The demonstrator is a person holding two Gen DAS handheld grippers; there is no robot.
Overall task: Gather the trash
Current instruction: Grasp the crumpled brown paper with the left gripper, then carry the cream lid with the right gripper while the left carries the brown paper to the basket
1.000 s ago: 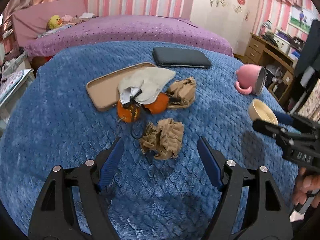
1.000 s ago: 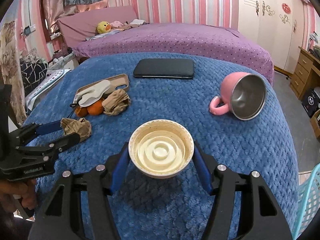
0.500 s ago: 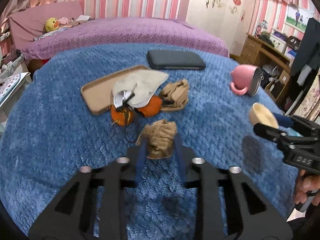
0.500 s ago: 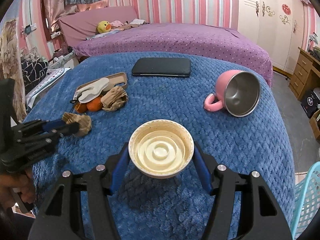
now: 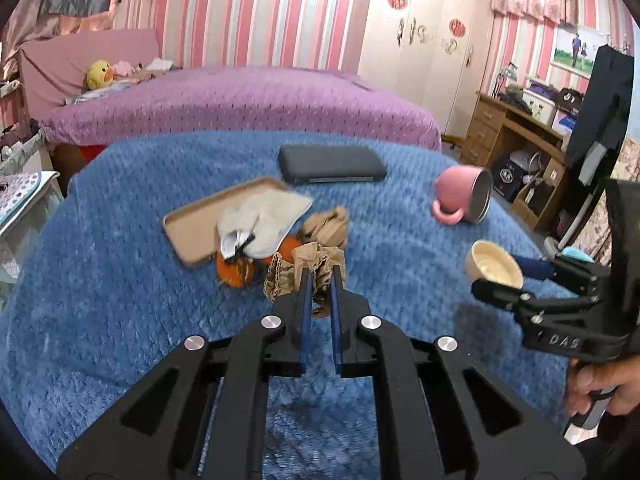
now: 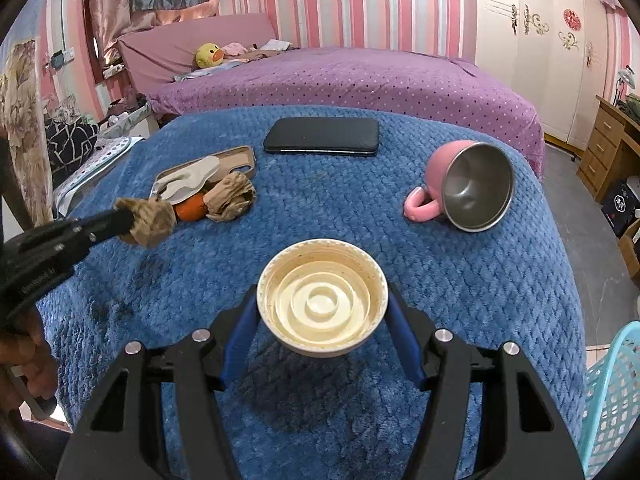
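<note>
Two pieces of trash are in our grippers: the left gripper (image 5: pixel 320 270) is still closing its jaws on the crumpled brown paper (image 5: pixel 304 276), lifted just off the blue blanket (image 5: pixel 100 280) near the oranges (image 5: pixel 234 272), while the right gripper (image 6: pixel 322 312) pinches the cream cup (image 6: pixel 322 300) above the blanket's near edge. We judge the pickup step nearly done; next we must carry both to the turquoise basket (image 6: pixel 612 396) right of the blanket. A second ago the left jaws stood wide around the paper lying on the blanket.
</note>
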